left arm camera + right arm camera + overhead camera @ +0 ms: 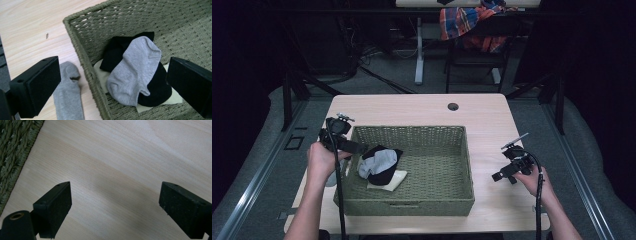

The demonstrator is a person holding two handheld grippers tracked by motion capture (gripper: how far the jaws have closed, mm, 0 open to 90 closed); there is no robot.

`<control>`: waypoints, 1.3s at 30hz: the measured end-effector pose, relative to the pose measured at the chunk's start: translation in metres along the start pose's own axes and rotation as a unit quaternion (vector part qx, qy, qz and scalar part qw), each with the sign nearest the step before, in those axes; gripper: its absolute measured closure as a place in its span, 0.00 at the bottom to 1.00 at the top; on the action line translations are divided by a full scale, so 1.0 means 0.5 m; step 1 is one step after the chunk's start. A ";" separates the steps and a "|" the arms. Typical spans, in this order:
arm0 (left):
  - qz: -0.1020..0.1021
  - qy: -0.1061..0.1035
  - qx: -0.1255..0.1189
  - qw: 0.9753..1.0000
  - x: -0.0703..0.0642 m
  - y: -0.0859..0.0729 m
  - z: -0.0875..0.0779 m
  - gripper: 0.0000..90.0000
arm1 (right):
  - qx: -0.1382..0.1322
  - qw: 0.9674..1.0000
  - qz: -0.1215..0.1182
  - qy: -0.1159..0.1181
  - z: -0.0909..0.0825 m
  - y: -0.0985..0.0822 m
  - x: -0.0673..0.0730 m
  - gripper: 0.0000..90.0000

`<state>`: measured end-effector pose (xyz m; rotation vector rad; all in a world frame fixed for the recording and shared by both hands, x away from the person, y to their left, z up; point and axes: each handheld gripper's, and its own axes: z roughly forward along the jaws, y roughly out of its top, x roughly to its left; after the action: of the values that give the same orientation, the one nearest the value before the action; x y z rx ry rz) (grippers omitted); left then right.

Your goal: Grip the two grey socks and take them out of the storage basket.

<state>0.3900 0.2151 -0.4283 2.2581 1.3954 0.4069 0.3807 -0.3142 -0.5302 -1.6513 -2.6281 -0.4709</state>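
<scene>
**Grey sock outside the basket, nearest the left gripper**

A grey ankle sock (68, 97) is seen lying on the wooden table (27, 22), just beside the woven basket (82, 57) wall, its length along that wall. The left gripper (112, 85) hangs above it, jaws wide and empty. The right gripper (115, 207), also wide, is well apart.

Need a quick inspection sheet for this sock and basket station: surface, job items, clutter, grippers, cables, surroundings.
Surface: light wood table, grommet hole near the far edge.
Job's things: green woven basket holds a grey sock lying on a black sock, with a cream sock underneath; a second grey sock lies on the table outside the basket's wall.
Clutter: nothing seen.
Grippers: left gripper open above the basket's edge, nothing between its jaws; right gripper open over bare table.
Cables: one black cable trails from each gripper.
Surroundings: chair with a plaid cloth, dark floor.
</scene>
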 end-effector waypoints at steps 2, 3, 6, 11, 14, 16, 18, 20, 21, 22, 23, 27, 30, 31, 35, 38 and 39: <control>0.003 0.000 0.004 1.000 -0.006 0.002 0.006 0.00 | 0.002 1.000 0.001 0.001 0.000 0.000 0.000 0.12; 0.006 -0.001 0.006 1.000 -0.009 0.002 0.008 0.00 | 0.002 1.000 0.000 0.002 0.001 0.000 -0.001 0.12; 0.009 0.002 0.011 1.000 -0.017 0.006 0.016 0.00 | -0.009 1.000 0.009 -0.004 0.005 -0.002 0.000 0.12; 0.014 0.003 0.025 1.000 -0.029 0.009 0.035 0.01 | -0.013 1.000 0.013 0.002 0.004 -0.002 0.003 0.12; 0.022 0.001 0.036 0.999 -0.038 0.011 0.047 0.01 | 0.008 1.000 -0.003 -0.006 -0.002 0.002 0.001 0.12; 0.027 0.003 0.039 0.999 -0.044 0.012 0.053 0.01 | -0.008 1.000 0.010 -0.002 0.002 -0.001 0.003 0.12; 0.035 0.000 0.048 0.998 -0.049 0.014 0.064 0.06 | 0.002 1.000 0.002 0.000 -0.001 0.000 0.000 0.12; 0.039 -0.004 0.057 0.998 -0.053 0.013 0.075 0.14 | 0.001 1.000 0.005 0.000 0.000 0.000 0.000 0.12; 0.041 -0.006 0.064 0.997 -0.055 0.013 0.080 0.17 | 0.001 1.000 0.005 -0.001 0.001 0.000 0.000 0.12; 0.045 -0.010 0.072 0.996 -0.057 0.012 0.087 0.18 | 0.003 1.000 0.002 0.000 0.000 0.000 0.000 0.12; 0.046 -0.010 0.075 0.996 -0.058 0.012 0.091 0.18 | 0.001 1.000 0.004 -0.001 0.001 0.000 0.001 0.12; 0.047 -0.021 0.085 0.995 -0.060 0.012 0.102 0.28 | -0.007 1.000 0.012 -0.006 0.004 -0.001 0.001 0.12; 0.052 -0.029 0.100 0.993 -0.069 0.011 0.115 0.35 | -0.008 1.000 0.013 -0.007 0.005 -0.002 0.002 0.12; 0.055 -0.030 0.107 0.992 -0.072 0.009 0.120 0.37 | 0.002 1.000 0.005 -0.006 0.002 0.000 0.000 0.12; 0.064 -0.033 0.134 0.988 -0.078 0.004 0.142 0.45 | 0.001 1.000 0.005 -0.003 0.000 0.000 0.000 0.12; 0.068 -0.034 0.151 0.986 -0.079 0.001 0.154 0.53 | -0.001 1.000 0.007 -0.005 0.001 0.000 0.000 0.12; 0.070 -0.031 0.155 0.985 -0.081 0.000 0.157 0.57 | -0.001 1.000 0.007 -0.006 0.001 0.000 0.000 0.12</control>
<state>0.4091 0.1616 -0.4956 2.6048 1.3488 0.1694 0.3806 -0.3140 -0.5309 -1.6780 -2.6225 -0.4666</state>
